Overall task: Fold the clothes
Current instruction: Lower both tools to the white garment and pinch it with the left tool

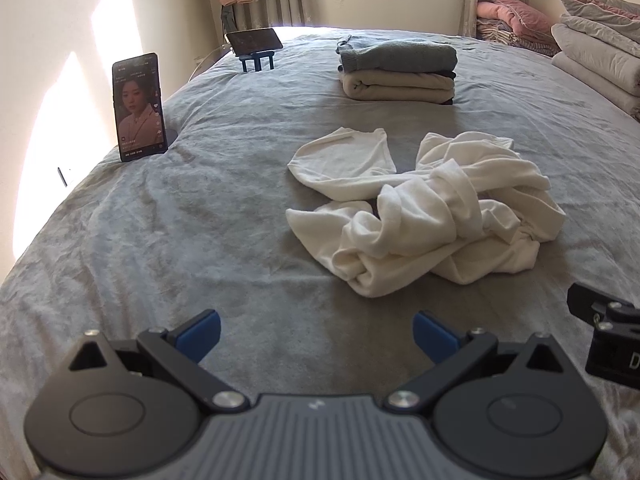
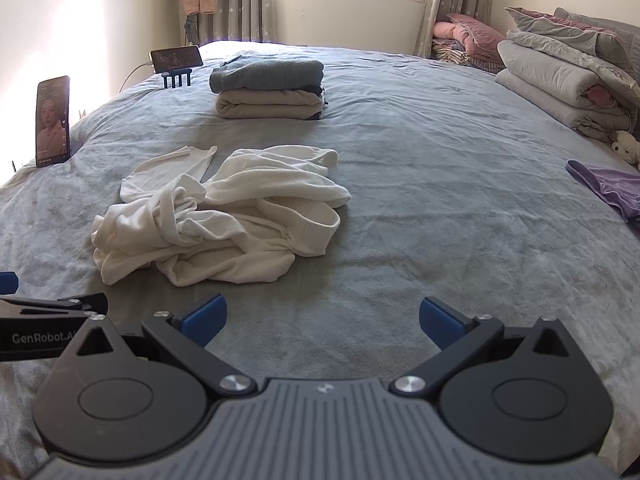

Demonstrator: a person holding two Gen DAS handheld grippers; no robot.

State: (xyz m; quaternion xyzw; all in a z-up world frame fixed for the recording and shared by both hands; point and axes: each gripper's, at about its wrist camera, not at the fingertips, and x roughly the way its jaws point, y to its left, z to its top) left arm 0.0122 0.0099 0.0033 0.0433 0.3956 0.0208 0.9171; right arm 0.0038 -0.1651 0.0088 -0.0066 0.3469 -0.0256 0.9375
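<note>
A crumpled white garment (image 1: 424, 208) (image 2: 224, 216) lies in a heap on the grey bedspread (image 1: 200, 220) (image 2: 440, 200), a sleeve spread to its far left. My left gripper (image 1: 316, 334) hovers open just short of the heap, nothing between its blue pads. My right gripper (image 2: 322, 320) is open too, near the bed's front edge, with the heap ahead and to its left. Beyond it sits a stack of folded clothes (image 1: 398, 72) (image 2: 270, 88), grey on beige. Each gripper's body shows at the edge of the other's view.
A phone (image 1: 139, 107) (image 2: 53, 121) stands upright at the bed's left edge, a second phone (image 1: 254, 41) (image 2: 176, 57) on a blue stand farther back. Folded quilts (image 2: 560, 80) and pillows line the right side. A purple cloth (image 2: 608, 190) lies at the right.
</note>
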